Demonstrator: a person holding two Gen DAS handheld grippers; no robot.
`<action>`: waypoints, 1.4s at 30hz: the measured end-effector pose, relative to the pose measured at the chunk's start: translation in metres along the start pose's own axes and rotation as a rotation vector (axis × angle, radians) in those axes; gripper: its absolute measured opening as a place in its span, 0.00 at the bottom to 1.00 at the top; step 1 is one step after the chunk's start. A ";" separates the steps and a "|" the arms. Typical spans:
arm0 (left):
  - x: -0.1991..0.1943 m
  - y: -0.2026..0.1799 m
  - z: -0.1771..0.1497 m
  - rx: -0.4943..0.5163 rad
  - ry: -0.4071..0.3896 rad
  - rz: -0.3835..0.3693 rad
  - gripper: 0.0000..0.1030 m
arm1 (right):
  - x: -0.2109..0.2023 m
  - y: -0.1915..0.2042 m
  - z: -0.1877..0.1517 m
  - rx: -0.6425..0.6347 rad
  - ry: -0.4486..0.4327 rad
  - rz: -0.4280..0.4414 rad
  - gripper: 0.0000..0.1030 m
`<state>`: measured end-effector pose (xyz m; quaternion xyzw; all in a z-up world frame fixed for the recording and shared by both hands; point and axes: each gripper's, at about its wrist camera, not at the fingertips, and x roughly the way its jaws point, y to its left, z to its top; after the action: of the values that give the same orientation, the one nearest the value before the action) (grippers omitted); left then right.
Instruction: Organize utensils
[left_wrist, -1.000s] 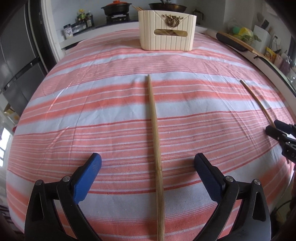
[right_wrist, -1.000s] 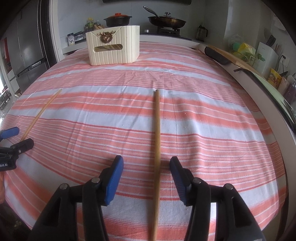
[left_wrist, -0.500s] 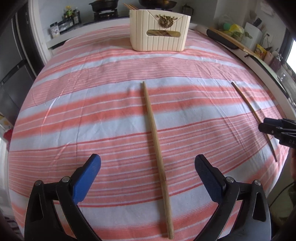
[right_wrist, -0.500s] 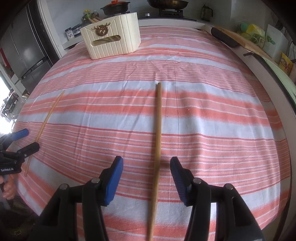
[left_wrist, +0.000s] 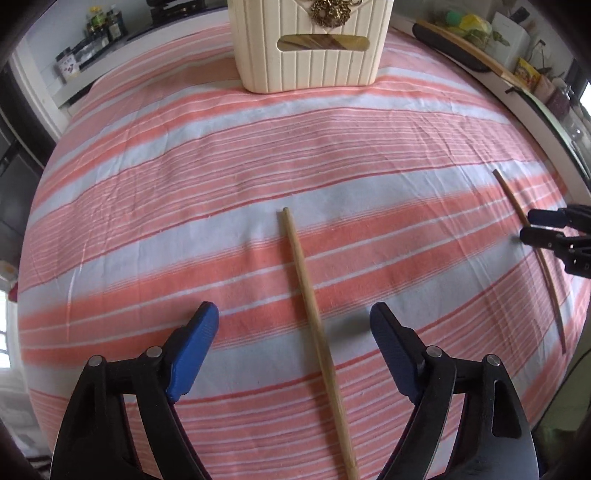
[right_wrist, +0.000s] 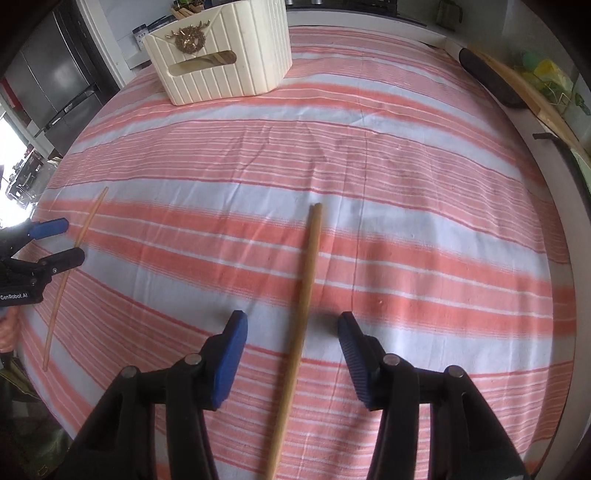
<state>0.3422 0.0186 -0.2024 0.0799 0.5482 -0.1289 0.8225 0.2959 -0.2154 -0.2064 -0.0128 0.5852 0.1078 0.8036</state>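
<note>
Two wooden chopsticks lie apart on the striped cloth. One chopstick (left_wrist: 314, 321) runs between the open jaws of my left gripper (left_wrist: 295, 325); it also shows in the right wrist view (right_wrist: 70, 273). The other chopstick (right_wrist: 299, 325) runs between the open jaws of my right gripper (right_wrist: 291, 332); it also shows in the left wrist view (left_wrist: 532, 254). Neither is gripped. A cream ribbed utensil box (left_wrist: 310, 48) stands at the far end of the table, with wooden utensils inside; it also shows in the right wrist view (right_wrist: 221, 55).
The red-and-white striped cloth (left_wrist: 184, 184) covers the table. A dark-edged wooden board (right_wrist: 517, 85) lies along the right counter with jars and packets behind it. A fridge (right_wrist: 48, 85) stands at the far left.
Both grippers have moved forward along their chopsticks toward the box, which looks larger. Both stay open.
</note>
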 end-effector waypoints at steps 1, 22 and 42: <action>0.002 -0.001 0.005 0.013 -0.003 0.005 0.83 | 0.003 -0.001 0.007 -0.006 0.000 -0.009 0.42; -0.108 0.035 0.036 -0.162 -0.334 -0.078 0.04 | -0.099 0.004 0.056 0.039 -0.373 0.072 0.07; -0.257 0.046 0.065 -0.153 -0.723 -0.144 0.03 | -0.232 0.029 0.091 -0.037 -0.784 0.030 0.07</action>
<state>0.3189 0.0771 0.0596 -0.0711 0.2347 -0.1650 0.9553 0.3078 -0.2105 0.0444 0.0234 0.2319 0.1266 0.9642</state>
